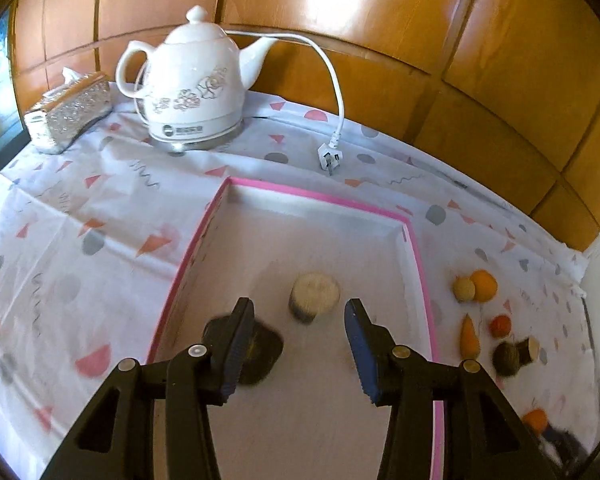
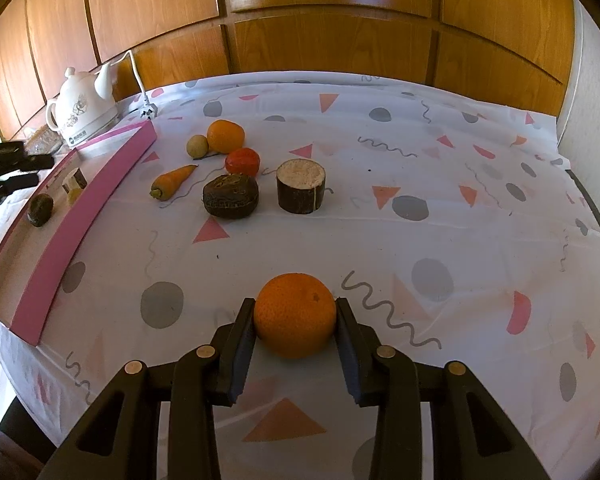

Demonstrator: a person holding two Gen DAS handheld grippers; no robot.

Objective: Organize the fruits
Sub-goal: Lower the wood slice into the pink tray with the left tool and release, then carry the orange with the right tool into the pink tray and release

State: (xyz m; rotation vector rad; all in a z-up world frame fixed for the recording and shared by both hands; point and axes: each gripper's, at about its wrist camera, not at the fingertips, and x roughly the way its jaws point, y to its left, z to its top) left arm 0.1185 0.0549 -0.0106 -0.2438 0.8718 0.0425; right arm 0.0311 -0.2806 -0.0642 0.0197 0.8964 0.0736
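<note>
Right gripper (image 2: 296,312): jaws clamped on an orange (image 2: 295,315) low over the worktop (image 2: 420,240). Left gripper (image 1: 300,312): jaws wide, holding nothing, above the pink-rimmed box (image 1: 414,236), where a cut cylinder piece (image 1: 314,296) and dark fruit (image 1: 260,350) sit.

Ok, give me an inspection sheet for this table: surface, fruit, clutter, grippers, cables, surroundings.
Surface: white patterned tablecloth.
Job's things: pink-rimmed box holding two pieces; round orange at the near edge; six more pieces loose.
Clutter: white ceramic kettle, glittery tissue box.
Grippers: left gripper open over the box; right gripper closed on the orange.
Cables: white kettle cord, unplugged.
Surroundings: wooden wall panels.
</note>
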